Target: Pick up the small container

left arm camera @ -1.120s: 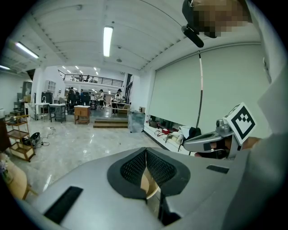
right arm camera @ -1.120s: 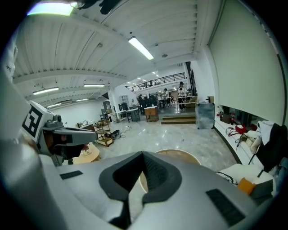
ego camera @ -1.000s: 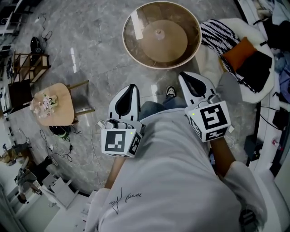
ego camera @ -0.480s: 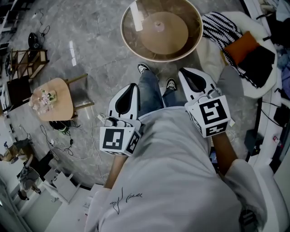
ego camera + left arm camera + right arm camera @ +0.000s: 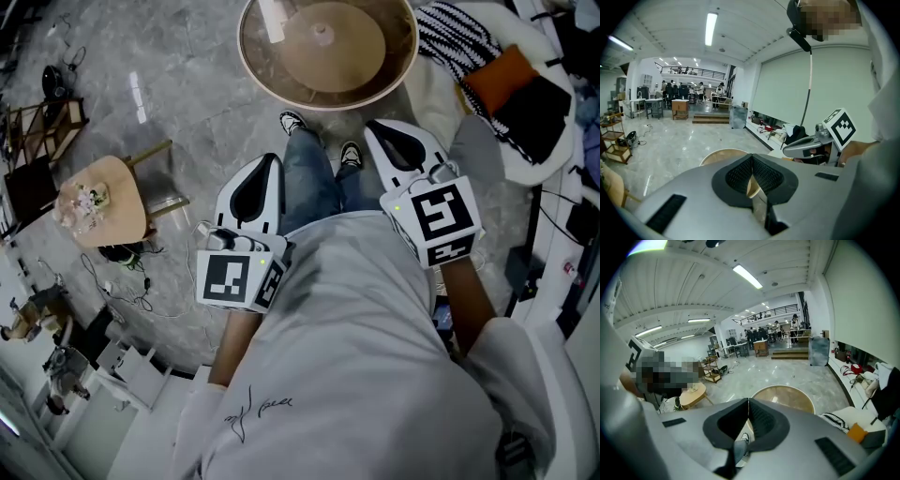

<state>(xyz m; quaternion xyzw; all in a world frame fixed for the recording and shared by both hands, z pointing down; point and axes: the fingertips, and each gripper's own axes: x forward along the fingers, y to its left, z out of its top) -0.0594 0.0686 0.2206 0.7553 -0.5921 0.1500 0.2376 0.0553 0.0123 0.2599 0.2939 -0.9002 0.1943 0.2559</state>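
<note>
The left gripper [image 5: 268,163] and the right gripper [image 5: 379,130] are held clenched, with nothing between their jaws. The small container [image 5: 322,36] is seen mid-top on the round table [image 5: 251,69], well ahead of both.

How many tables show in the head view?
2. A round glass-topped table at the top edge, and a small wooden table at left with flowers on it. The person's torso may hide others.
</note>
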